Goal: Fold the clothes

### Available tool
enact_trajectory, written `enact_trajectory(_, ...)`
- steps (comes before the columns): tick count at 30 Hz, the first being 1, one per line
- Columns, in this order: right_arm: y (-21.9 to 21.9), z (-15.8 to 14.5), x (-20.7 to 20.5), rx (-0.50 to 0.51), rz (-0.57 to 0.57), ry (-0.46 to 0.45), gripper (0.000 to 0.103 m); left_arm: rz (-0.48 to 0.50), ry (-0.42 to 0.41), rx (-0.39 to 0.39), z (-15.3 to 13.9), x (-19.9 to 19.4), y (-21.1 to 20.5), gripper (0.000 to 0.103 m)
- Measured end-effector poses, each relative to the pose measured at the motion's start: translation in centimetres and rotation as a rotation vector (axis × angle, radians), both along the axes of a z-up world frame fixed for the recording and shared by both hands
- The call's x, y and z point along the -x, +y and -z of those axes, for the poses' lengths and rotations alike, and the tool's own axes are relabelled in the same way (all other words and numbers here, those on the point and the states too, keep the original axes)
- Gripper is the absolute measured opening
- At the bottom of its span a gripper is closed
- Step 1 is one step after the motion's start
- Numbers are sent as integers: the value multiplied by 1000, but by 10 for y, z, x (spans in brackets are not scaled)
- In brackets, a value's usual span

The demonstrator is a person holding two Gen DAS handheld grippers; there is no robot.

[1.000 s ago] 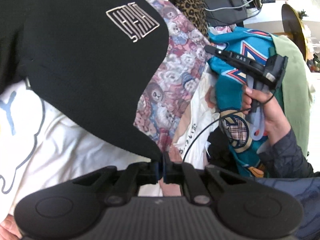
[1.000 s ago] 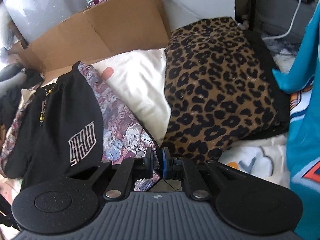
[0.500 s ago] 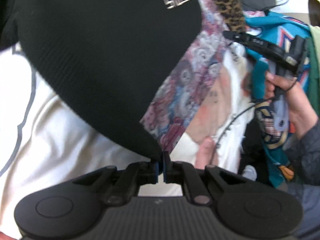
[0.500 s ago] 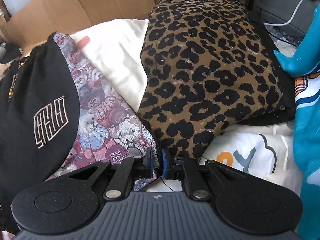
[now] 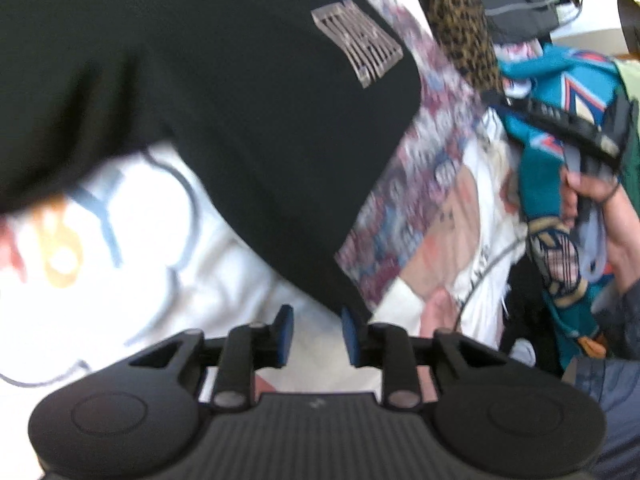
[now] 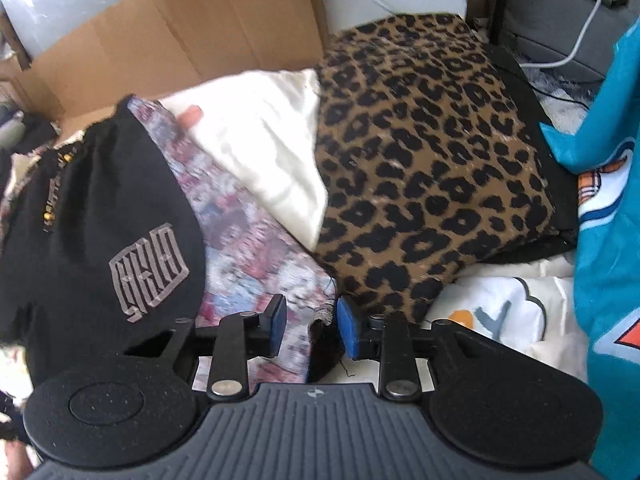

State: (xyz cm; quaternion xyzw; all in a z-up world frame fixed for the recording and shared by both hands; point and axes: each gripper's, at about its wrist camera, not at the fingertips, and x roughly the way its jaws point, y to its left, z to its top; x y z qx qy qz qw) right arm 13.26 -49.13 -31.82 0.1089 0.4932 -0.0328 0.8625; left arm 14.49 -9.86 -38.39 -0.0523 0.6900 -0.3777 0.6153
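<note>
A black garment with a pale geometric logo lies folded over a bear-print lining. It rests on white printed fabric. My left gripper is open, its blue pads apart just below the black corner, gripping nothing. In the right wrist view the same black garment and its bear-print layer lie at left. My right gripper is open, with the bear-print edge lying loose between its pads. The other gripper tool appears in a hand at right.
A leopard-print garment and a cream one lie behind. A teal jersey hangs at right. A cardboard box stands at the back. A grey case with a white cable sits at far right.
Both grippers were shut on the garment's edge and now stand open, having let go. The black garment has dropped flat onto the white fabric.
</note>
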Motion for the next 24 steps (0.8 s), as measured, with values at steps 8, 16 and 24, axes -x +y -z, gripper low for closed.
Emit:
enact_trajectory(8, 35, -18, -5, -74, -56, -70, 37, -69, -109, -52, -25, -28, 36, 37)
enact_trajectory(16, 90, -24, -12, -185, -172, -158, 44, -227, -225, -180, -49, -38, 99, 40)
enact_trajectory(24, 148, -17, -17, -271, -301, -108, 44, -345, -235, -268, -41, -42, 143, 45)
